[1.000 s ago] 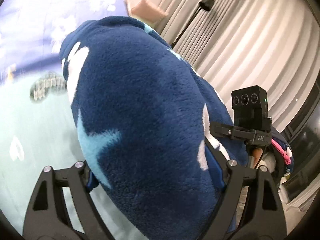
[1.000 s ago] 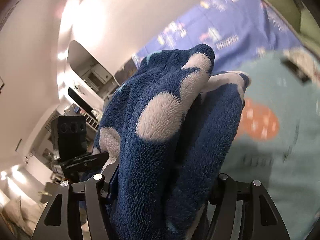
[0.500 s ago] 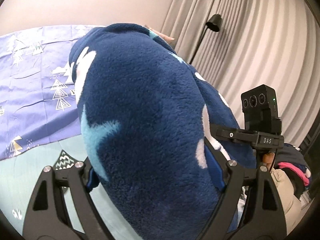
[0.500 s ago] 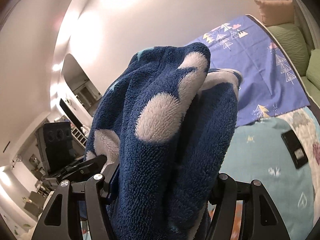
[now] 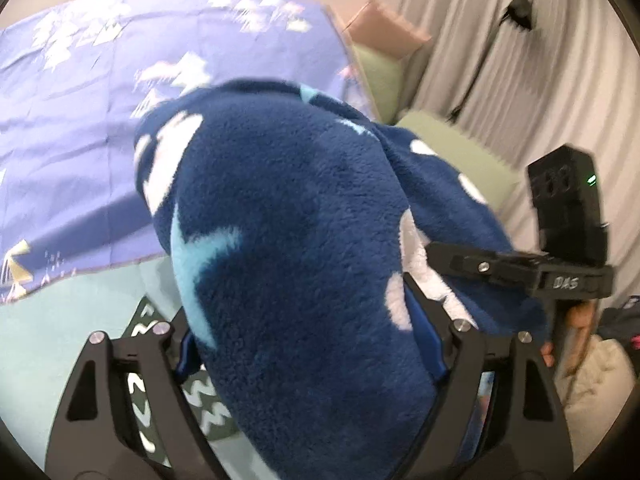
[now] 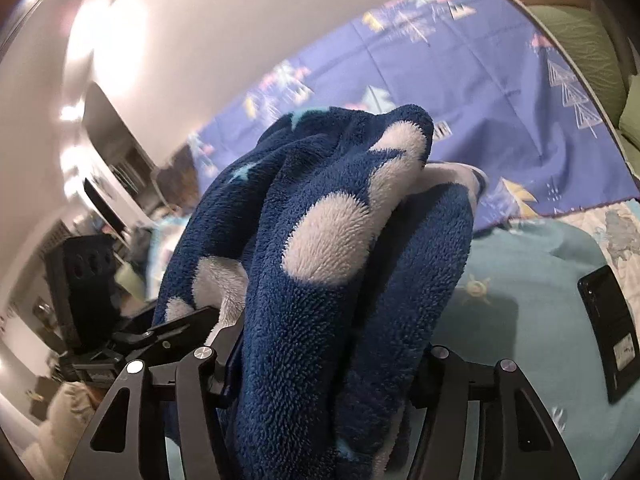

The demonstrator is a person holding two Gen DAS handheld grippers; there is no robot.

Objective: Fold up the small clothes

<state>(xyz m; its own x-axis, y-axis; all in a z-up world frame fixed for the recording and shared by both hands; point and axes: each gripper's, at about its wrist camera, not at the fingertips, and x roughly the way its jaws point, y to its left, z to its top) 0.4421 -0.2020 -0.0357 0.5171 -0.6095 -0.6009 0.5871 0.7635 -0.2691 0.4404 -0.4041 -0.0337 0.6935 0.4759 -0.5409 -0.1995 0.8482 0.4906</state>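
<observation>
The left gripper [image 5: 312,344] and right gripper [image 6: 320,364] each clench the navy fleece garment [image 5: 304,240], held bunched above the teal bedspread [image 6: 520,272]; better to pull the corners apart evenly, then lower it flat before creasing.

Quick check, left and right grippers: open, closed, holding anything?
Left gripper: closed on the blue fleece garment, bunched between its jaws.
Right gripper: closed on the same garment, held off the bedspread.

Left claw [image 5: 316,344] clamped on navy fleece garment [image 5: 296,264] bulging between fingers; right claw [image 5: 520,268] alongside; purple sheet [image 5: 100,120] behind, blurred.
</observation>
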